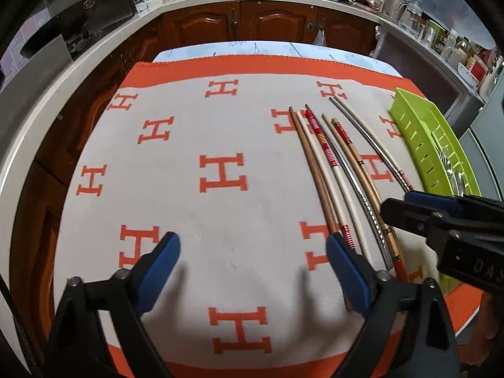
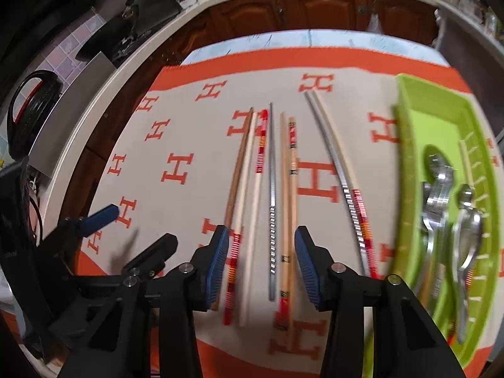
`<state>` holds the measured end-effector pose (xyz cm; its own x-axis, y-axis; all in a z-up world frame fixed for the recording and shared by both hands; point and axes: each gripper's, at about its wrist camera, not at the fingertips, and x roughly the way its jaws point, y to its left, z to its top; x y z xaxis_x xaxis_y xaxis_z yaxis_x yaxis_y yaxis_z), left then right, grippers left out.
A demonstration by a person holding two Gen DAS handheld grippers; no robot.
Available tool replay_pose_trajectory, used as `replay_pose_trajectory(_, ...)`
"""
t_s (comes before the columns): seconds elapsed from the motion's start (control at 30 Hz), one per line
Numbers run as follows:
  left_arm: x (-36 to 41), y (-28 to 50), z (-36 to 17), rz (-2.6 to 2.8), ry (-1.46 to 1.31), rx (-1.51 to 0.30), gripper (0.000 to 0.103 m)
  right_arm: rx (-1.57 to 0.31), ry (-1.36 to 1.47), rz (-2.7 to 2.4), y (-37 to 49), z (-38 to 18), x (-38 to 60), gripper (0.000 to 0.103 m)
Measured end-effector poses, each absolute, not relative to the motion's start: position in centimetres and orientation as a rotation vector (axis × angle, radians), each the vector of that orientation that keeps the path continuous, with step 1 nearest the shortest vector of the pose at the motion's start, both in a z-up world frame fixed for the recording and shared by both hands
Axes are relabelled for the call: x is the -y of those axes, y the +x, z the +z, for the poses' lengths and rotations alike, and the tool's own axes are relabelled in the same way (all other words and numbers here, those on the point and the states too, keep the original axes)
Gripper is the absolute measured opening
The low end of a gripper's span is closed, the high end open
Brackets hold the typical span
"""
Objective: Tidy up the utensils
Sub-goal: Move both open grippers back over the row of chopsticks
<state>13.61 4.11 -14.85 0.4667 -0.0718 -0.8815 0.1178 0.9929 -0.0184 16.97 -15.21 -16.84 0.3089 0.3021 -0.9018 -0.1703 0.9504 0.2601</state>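
Several chopsticks (image 2: 272,189) lie side by side on the orange-and-cream cloth (image 1: 220,126): wooden, white with red bands, and metal ones; they also show in the left wrist view (image 1: 334,170). My right gripper (image 2: 261,258) is open and empty, low over their near ends, its jaws either side of the metal and wooden ones. My left gripper (image 1: 252,261) is open and empty over bare cloth, left of the chopsticks. A green tray (image 2: 441,119) at the right holds spoons and forks (image 2: 441,201).
The cloth-covered table sits in a kitchen with brown cabinets (image 1: 267,22) and a white counter behind. A black stove (image 1: 78,15) is at the back left. The green tray (image 1: 419,132) stands along the cloth's right edge.
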Motion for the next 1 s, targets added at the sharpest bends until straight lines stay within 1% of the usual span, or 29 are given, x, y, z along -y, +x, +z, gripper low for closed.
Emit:
replay_pose_trajectory(0.03,-4.4,13.8,-15.1,-0.118,0.038,-1.087,0.08,-1.231,0.132,0.323,17.4,-17.2,14.9,0.041)
replay_pose_trajectory(0.1,-4.9,14.1,-15.5,-0.122,0.026,-1.103,0.061,-1.253,0.144,0.337,18.3,-18.0,14.2,0.04)
replay_pose_trajectory(0.13,-5.2,14.3,-15.9,-0.123,0.012,-1.12,0.057,-1.263,0.147,0.34,18.8,-18.4,13.9,0.039)
replay_pose_trajectory(0.17,-5.5,14.4,-16.2,-0.125,-0.001,-1.131,0.05,-1.277,0.15,0.344,19.4,-18.8,13.6,0.037)
replay_pose_trajectory(0.2,-5.6,14.5,-16.4,-0.127,-0.01,-1.138,0.046,-1.284,0.155,0.347,19.7,-19.0,13.5,0.035)
replay_pose_trajectory(0.27,-6.2,14.7,-16.8,-0.133,-0.037,-1.153,0.043,-1.311,0.169,0.357,20.5,-19.6,13.1,0.03)
replay_pose_trajectory(0.43,-6.7,14.7,-17.1,-0.134,-0.056,-1.154,0.043,-1.342,0.156,0.364,21.5,-20.7,12.2,0.023)
replay_pose_trajectory(0.5,-6.8,14.8,-17.1,-0.139,-0.062,-1.154,0.043,-1.352,0.135,0.363,21.7,-21.2,11.5,0.017)
replay_pose_trajectory(0.57,-6.9,14.8,-17.0,-0.142,-0.066,-1.152,0.043,-1.363,0.119,0.362,22.1,-21.7,11.2,0.01)
replay_pose_trajectory(0.73,-7.2,14.9,-17.0,-0.143,-0.084,-1.154,0.043,-1.369,0.067,0.352,21.9,-22.3,10.5,0.009)
replay_pose_trajectory(0.93,-7.2,15.1,-17.1,-0.155,-0.104,-1.173,0.044,-1.356,-0.065,0.331,21.8,-22.2,8.5,0.009)
replay_pose_trajectory(1.0,-7.2,15.1,-17.0,-0.154,-0.103,-1.173,0.046,-1.351,-0.098,0.325,21.8,-22.2,7.9,0.01)
